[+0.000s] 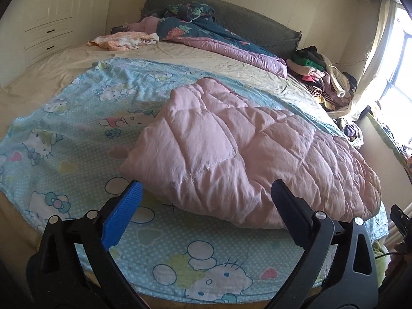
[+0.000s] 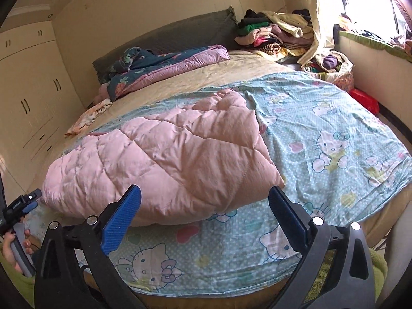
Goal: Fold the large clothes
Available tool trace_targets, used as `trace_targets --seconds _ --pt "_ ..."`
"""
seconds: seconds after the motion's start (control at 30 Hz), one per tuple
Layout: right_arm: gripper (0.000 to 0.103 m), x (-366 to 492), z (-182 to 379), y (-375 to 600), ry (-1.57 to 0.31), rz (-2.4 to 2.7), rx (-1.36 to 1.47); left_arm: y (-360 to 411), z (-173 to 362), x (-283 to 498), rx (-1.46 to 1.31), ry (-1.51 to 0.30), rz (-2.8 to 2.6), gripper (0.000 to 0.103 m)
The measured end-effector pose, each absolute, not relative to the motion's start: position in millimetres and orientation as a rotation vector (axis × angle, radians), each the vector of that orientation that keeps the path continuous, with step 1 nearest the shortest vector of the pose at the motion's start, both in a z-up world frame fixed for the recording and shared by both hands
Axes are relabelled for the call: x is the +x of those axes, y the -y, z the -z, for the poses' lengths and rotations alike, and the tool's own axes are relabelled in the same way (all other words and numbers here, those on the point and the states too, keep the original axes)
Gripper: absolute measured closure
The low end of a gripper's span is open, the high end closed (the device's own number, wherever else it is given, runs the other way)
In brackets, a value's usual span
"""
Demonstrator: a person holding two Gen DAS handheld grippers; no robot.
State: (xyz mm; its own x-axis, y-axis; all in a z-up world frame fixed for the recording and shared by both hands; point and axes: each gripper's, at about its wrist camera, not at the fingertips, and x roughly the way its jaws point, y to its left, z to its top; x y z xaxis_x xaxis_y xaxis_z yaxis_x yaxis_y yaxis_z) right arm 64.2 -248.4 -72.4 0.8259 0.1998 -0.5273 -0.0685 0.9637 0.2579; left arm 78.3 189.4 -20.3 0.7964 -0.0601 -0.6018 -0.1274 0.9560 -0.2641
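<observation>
A pink quilted padded garment [image 1: 244, 154] lies folded in a thick bundle on a pale blue cartoon-cat sheet [image 1: 77, 134] spread over the bed. My left gripper [image 1: 207, 193] stands open just in front of the bundle's near edge, its blue pads apart and touching nothing. In the right wrist view the same pink garment [image 2: 167, 159] lies on the cat sheet [image 2: 334, 134], and my right gripper [image 2: 204, 195] is open a little short of its near edge. The left gripper's handle, held by a hand [image 2: 15, 252], shows at the lower left of that view.
A dark floral quilt [image 1: 206, 33] and a peach cloth [image 1: 121, 41] lie near the grey headboard [image 1: 257, 23]. A heap of mixed clothes [image 1: 324, 77] fills the far right corner by the window. White wardrobes [image 1: 46, 13] stand on the left. A red object [image 2: 365, 100] sits beside the bed.
</observation>
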Motion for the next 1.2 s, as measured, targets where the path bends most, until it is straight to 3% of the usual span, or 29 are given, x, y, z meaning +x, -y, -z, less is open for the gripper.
trace_targets --seconds 0.47,1.2 --pt "0.004 9 19 180 -0.418 -0.279 0.052 -145 -21 40 -0.246 -0.539 0.058 0.009" --pt "0.004 -5 59 146 -0.496 -0.276 0.038 -68 15 28 -0.141 -0.596 0.175 0.009"
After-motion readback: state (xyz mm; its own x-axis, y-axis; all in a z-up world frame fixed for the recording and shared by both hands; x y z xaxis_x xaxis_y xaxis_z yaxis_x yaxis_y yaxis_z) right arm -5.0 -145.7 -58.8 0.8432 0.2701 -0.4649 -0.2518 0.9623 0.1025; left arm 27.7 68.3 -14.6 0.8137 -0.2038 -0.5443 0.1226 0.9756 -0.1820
